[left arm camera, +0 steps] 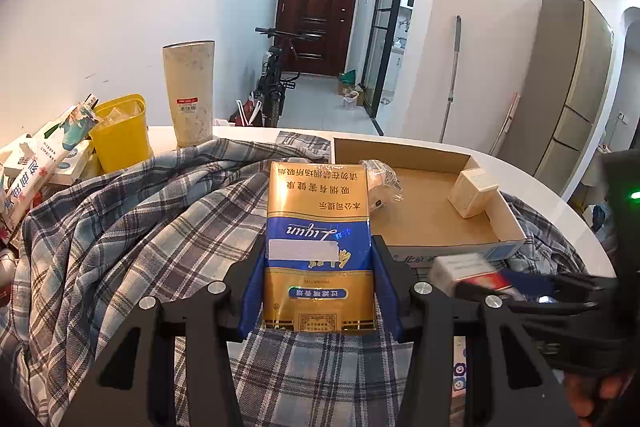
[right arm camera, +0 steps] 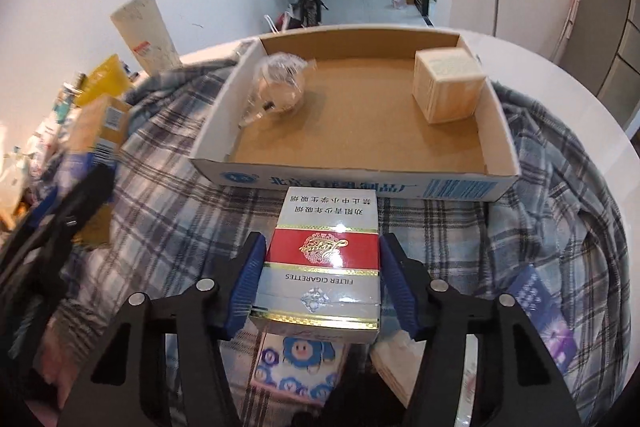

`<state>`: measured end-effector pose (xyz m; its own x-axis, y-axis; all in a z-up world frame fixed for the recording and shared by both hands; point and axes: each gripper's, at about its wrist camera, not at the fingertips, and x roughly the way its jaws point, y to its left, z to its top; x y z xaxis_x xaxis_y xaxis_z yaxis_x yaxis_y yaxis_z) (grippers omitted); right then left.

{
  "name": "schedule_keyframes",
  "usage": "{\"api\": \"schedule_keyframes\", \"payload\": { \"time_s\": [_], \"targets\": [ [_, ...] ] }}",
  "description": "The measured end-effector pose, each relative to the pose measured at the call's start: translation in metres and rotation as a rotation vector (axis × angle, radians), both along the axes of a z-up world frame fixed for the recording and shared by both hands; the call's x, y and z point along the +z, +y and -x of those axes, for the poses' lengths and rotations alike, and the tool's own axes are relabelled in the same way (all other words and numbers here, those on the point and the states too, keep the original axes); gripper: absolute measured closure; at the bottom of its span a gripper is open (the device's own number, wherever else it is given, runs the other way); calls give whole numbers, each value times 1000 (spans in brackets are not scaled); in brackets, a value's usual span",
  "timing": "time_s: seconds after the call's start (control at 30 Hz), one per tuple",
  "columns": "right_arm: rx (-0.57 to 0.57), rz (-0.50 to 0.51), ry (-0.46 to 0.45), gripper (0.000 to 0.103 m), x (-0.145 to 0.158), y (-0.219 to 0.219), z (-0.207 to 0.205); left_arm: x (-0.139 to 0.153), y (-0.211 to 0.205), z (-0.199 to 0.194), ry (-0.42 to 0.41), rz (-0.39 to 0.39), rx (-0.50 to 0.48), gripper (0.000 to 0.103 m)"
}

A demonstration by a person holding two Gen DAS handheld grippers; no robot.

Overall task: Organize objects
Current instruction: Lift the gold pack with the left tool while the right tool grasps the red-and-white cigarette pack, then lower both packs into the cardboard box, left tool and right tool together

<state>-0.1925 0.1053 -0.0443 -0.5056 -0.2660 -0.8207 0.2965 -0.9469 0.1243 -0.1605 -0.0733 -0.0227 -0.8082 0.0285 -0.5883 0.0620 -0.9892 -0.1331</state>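
Note:
My left gripper (left arm camera: 318, 259) is shut on a gold and blue cigarette pack (left arm camera: 318, 227), held above the plaid shirt (left arm camera: 140, 227), left of the cardboard tray (left arm camera: 436, 211). My right gripper (right arm camera: 322, 259) is shut on a red and white cigarette pack (right arm camera: 320, 259), just in front of the tray's near wall (right arm camera: 352, 183). The tray holds a clear plastic-wrapped item (right arm camera: 276, 87) at its left and a beige cube box (right arm camera: 448, 83) at its right. The right gripper also shows in the left wrist view (left arm camera: 520, 283), and the left gripper in the right wrist view (right arm camera: 80, 187), blurred.
A plaid shirt (right arm camera: 540, 187) covers the round white table (right arm camera: 580, 99). A tall speckled cup (left arm camera: 190, 91), a yellow bin (left arm camera: 120, 135) and tissue packs (left arm camera: 28, 179) stand at the far left. A flower-print pack (right arm camera: 296, 363) and a purple item (right arm camera: 540, 307) lie near me.

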Motion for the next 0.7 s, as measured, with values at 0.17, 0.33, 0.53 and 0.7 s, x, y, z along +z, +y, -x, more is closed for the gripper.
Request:
{"api": "schedule_keyframes", "payload": {
  "time_s": [0.17,0.33,0.53,0.7],
  "targets": [
    [-8,-68,139,46,25,18,-22,0,1,0,6,-4,-8,52],
    [-24,-62,164,46,33,39,-28,2,7,-4,27,22,-23,52],
    [-64,-31,144,46,33,58,-21,9,15,-9,15,-19,-60,52],
    [-73,-10,151,46,39,67,-20,22,27,-16,33,27,-69,52]
  ]
}}
